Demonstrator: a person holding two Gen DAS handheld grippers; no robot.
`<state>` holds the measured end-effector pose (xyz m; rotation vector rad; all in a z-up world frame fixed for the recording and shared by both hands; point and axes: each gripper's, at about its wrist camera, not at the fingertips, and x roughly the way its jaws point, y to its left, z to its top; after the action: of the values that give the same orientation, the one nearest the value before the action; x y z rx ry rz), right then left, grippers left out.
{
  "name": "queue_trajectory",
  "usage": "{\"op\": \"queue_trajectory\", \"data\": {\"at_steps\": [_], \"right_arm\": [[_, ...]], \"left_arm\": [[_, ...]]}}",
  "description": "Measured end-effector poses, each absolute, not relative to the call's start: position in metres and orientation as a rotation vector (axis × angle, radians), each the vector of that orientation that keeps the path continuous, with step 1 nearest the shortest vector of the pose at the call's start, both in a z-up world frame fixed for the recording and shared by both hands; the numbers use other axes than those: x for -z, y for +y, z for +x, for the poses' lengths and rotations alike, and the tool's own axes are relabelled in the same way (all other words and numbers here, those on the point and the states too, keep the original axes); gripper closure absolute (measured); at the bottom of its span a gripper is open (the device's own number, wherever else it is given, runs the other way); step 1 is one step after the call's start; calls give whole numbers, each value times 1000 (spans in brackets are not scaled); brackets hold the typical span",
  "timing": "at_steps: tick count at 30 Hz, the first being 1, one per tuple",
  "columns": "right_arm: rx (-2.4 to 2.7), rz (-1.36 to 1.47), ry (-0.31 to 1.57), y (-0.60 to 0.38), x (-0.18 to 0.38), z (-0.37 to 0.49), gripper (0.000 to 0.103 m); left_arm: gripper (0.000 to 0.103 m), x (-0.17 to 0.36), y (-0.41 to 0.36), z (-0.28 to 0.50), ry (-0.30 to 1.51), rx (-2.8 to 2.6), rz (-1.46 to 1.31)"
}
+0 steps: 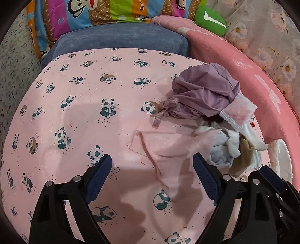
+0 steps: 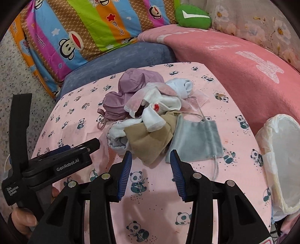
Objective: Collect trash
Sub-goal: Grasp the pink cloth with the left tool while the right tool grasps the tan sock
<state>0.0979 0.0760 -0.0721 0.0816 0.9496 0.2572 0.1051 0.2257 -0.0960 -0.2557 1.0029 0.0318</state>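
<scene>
Both grippers (image 1: 152, 169) (image 2: 151, 162) gape empty near cloth pile (image 2: 150, 116).

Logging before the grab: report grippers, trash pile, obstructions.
Left gripper open, right gripper open, both empty. Pile of cloth scraps untouched on panda sheet. Lined bin at right. Nothing blocking.

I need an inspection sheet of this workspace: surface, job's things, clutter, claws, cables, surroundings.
Surface: pink panda-print sheet.
Job's things: fabric pile with purple garment, tan cloth, grey drawstring pouch; lined bin at the right edge.
Clutter: pale pink cloth beside the pile.
Claws: left claw open wide, empty; right claw partly open, empty.
Cables: nothing seen.
Surroundings: striped monkey pillow, blue cushion, pink blanket, green plush.
</scene>
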Motion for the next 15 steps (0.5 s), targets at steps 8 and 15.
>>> {"op": "queue_trajectory", "data": {"at_steps": [8,15], "right_arm": [[-251,89,976,87,88,118,59],[-257,114,1000,83,95,122,89]], "left_arm": [[55,106,224,114,1027,41,-282],[94,106,218,112,1022,76,-283]]}}
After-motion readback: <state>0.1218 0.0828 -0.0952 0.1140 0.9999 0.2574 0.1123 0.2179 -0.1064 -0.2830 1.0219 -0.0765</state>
